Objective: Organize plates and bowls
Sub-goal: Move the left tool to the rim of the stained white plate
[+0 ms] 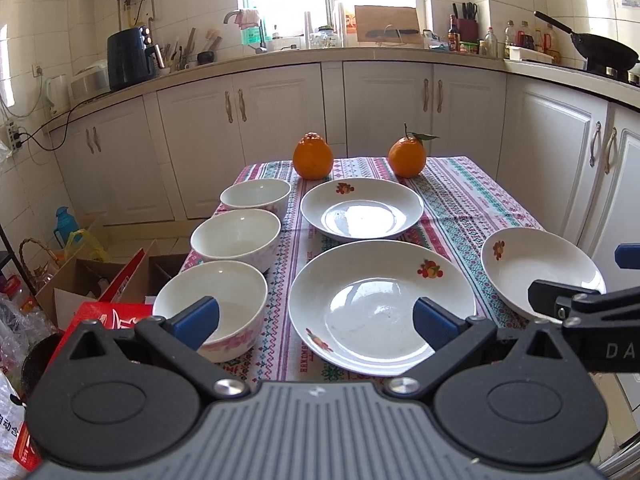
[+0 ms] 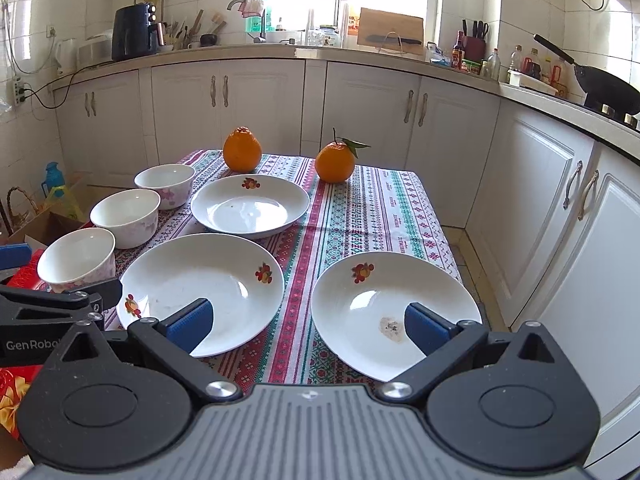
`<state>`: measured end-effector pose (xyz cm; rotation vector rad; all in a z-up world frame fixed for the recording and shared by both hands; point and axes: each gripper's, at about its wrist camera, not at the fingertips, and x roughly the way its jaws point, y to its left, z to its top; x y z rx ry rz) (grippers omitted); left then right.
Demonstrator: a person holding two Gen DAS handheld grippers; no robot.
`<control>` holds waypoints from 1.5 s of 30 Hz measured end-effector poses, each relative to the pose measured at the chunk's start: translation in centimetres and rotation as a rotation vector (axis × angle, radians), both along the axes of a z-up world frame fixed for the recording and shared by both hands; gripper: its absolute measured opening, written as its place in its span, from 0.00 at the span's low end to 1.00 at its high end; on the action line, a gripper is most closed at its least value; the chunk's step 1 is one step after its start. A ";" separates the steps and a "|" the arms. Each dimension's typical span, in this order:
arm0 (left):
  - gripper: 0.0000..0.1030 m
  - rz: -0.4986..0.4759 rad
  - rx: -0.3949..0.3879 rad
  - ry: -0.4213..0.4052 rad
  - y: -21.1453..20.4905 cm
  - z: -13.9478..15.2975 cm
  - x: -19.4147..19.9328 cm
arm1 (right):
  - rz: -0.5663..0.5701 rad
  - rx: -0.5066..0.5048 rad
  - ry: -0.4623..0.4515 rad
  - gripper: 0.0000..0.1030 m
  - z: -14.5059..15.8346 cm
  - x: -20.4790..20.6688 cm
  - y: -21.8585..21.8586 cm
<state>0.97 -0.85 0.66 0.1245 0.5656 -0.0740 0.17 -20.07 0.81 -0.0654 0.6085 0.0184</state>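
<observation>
Your left gripper (image 1: 316, 322) and right gripper (image 2: 308, 326) both hung with jaws spread, empty, nothing stacked yet. Nearest lay two plates (image 1: 380, 306) (image 2: 394, 312); a third plate (image 2: 250, 205) and three bowls (image 1: 236, 238) sat farther along the surface (image 2: 384, 216). Next, you likely needed a rim grasp.

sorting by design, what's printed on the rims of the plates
Small red, orange and yellow fruit motifs on white, as on the near plate; clearest in the right wrist view.

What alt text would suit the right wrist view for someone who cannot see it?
Open right gripper hovering over a patterned tablecloth set with three white plates and three bowls in a row on the left. Two oranges sit at the far edge, with kitchen cabinets behind.
</observation>
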 end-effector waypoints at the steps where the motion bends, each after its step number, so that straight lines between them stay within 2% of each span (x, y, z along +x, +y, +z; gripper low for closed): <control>1: 0.99 -0.011 0.006 -0.003 -0.1 0.1 0.2 | 0.001 -0.003 -0.002 1.00 0.0 0.1 -0.2; 10: 0.99 -0.107 0.027 -0.002 -1.7 0.5 2.5 | 0.021 -0.027 0.003 1.00 -0.9 1.0 -3.3; 18: 0.99 -0.204 0.058 0.011 -3.7 0.3 4.1 | 0.004 -0.061 0.077 1.00 -3.4 1.9 -6.4; 29: 0.99 -0.292 0.036 0.078 -5.6 -0.9 6.4 | -0.019 -0.026 0.166 1.00 -7.1 2.3 -9.4; 40: 0.99 -0.346 0.042 0.133 -7.8 -1.9 8.3 | 0.013 0.034 0.226 1.00 -10.0 4.3 -11.4; 45: 0.99 -0.366 0.050 0.145 -8.7 -2.2 9.0 | 0.042 0.051 0.240 1.00 -10.5 5.2 -12.0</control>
